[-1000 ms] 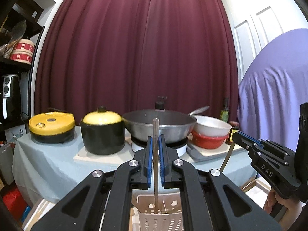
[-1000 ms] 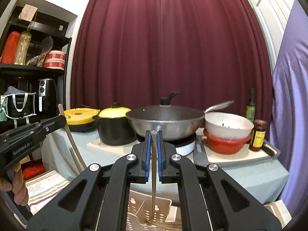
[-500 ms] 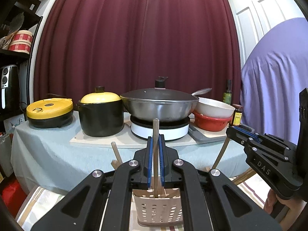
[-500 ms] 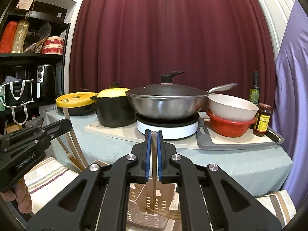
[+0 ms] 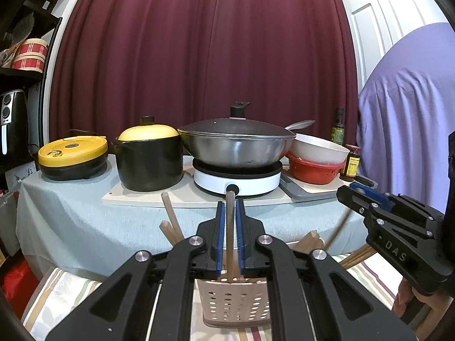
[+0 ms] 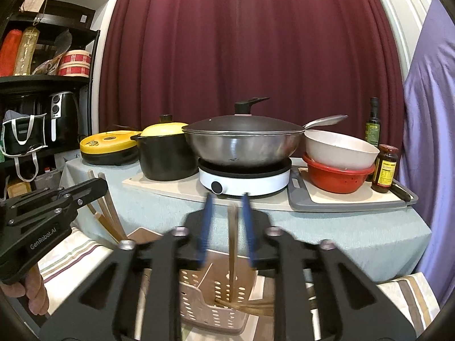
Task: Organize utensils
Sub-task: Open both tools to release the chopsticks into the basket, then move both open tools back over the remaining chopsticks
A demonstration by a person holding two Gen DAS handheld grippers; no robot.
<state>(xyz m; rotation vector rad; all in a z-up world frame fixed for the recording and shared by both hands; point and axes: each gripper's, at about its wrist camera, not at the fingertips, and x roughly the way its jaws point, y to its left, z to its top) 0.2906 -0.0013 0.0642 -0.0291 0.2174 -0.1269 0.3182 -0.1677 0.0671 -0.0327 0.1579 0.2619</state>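
Chopsticks: one between the opening left gripper pads, one between the wider, opening right gripper; only the right view shows inside the basket.

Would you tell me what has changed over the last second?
Both grippers came down toward the perforated basket. The right gripper is opening off its chopstick; the left gripper is starting to open around its chopstick. The pots on the table stayed put.
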